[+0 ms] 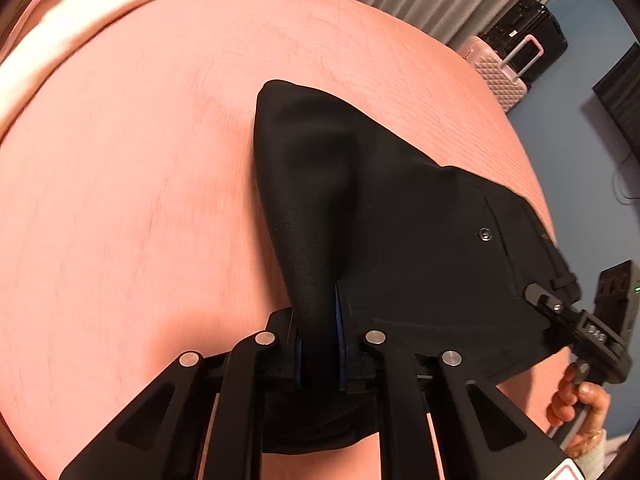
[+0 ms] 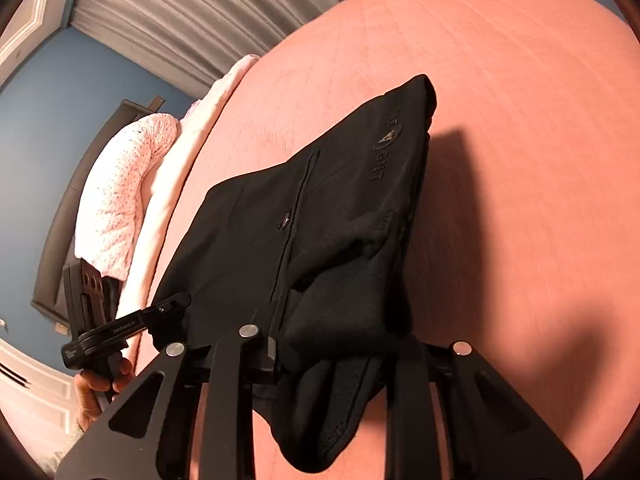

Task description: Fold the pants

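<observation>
Two claws pinch smooth black pants (image 1: 400,216) over salmon bedspread (image 1: 140,200).

The pants (image 1: 400,216) are plain black, with a small silver button (image 1: 485,234) and a faint tone-on-tone logo (image 2: 387,140). Under them the bed (image 1: 140,200) is salmon pink with a fine woven texture. Beside the bed's edge lie a pale cream blanket (image 2: 188,152) and a white pillow (image 2: 120,192) speckled pink. Beyond the bed stand a pink quilted suitcase (image 1: 500,76), a black suitcase (image 1: 528,28), grey pleated curtains (image 2: 192,20) and a blue wall (image 2: 60,120). Both grippers are black with silver pins.
</observation>
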The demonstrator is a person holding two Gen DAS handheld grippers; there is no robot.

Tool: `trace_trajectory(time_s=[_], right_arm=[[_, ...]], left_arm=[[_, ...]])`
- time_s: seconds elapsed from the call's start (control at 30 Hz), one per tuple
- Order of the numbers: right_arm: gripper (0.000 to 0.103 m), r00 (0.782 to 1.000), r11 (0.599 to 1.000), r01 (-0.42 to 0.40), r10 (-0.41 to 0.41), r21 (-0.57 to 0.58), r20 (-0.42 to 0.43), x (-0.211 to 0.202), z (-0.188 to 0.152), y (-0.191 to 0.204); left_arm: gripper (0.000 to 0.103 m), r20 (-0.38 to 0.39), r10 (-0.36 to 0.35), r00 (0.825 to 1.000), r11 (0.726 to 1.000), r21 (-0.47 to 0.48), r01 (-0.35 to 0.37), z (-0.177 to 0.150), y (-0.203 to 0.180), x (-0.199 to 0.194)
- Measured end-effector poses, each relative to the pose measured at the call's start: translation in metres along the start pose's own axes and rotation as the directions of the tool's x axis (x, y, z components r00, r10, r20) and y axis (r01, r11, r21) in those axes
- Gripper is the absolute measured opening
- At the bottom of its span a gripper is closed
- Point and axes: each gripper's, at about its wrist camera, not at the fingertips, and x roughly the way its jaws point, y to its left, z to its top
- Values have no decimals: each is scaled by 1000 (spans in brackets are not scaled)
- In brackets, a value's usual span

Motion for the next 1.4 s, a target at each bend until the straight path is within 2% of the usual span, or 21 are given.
trace_trajectory(time_s=[0.2,0.3,0.33,0.37,0.4,0.47,0.57,0.6,0.7,0.73,0.8,0.9,0.93,0.97,1.03,1.1,1.13,1.2,1.3,1.37,1.4], right_arm=[[22,999,997,13,-9,75,-47,-56,-102,-24],[23,998,996,33,-28,85,-53,-68,-135,-34],[29,997,996,53,-49,74,-54,-68,-141,-38],[42,995,994,92,-89,54,-53,-70,-143,-40],[47,989,989,139,-137,42,-51,-75,-145,-41],[47,977,977,212,-212,35,-7,-106,-149,-40],[45,934,944,329,-321,-31,156,-158,-152,-19],[42,933,941,330,-313,-71,179,-165,-149,-9],[35,954,949,264,-232,-172,189,-156,-128,23],[35,956,942,259,-219,-213,195,-139,-117,35],[35,960,936,258,-220,-239,176,-108,-101,45],[35,964,930,261,-237,-260,119,-63,-76,33],[33,944,902,331,-319,-278,89,-42,-70,20],[25,937,900,347,-347,-262,49,-29,-65,5],[10,938,919,346,-338,-190,72,-46,-56,-1],[14,931,911,355,-325,-211,167,-71,-55,14],[14,919,893,387,-353,-230,176,-69,-56,14],[14,882,848,471,-463,-243,94,-49,-57,-1],[15,891,875,453,-438,-171,119,-68,-69,0],[17,889,883,449,-427,-133,163,-92,-85,14],[17,888,885,448,-424,-127,176,-95,-86,23]], left_arm=[[10,-34,20,999,1000,15,-19,-103,-4,-44],[12,-21,70,997,996,58,-69,-138,-8,-56],[17,-13,119,993,987,110,-117,-147,-14,-55],[29,12,187,982,970,153,-187,-152,-18,-53],[34,45,246,968,951,183,-250,-158,-23,-55],[39,103,354,930,910,192,-368,-161,-25,-68],[39,235,449,862,861,142,-488,-159,-23,-115],[39,269,437,858,864,138,-483,-157,-26,-125],[46,282,350,893,890,196,-411,-130,-49,-123],[55,271,332,903,897,207,-392,-120,-56,-110],[55,202,345,917,890,239,-387,-97,-70,-67],[55,141,422,896,853,272,-445,-85,-67,-14],[57,119,440,890,846,278,-456,-88,-57,-1],[59,125,426,896,854,272,-444,-88,-51,1],[60,125,419,899,856,274,-438,-80,-51,0],[59,175,420,891,850,268,-453,-81,-51,-19],[59,185,412,892,854,263,-449,-63,-57,-9],[59,150,426,892,856,253,-451,-55,-57,0],[59,151,397,905,880,218,-422,-58,-57,-13],[59,172,407,897,873,214,-438,-63,-65,-23],[59,176,399,900,877,213,-431,-68,-67,-33]])
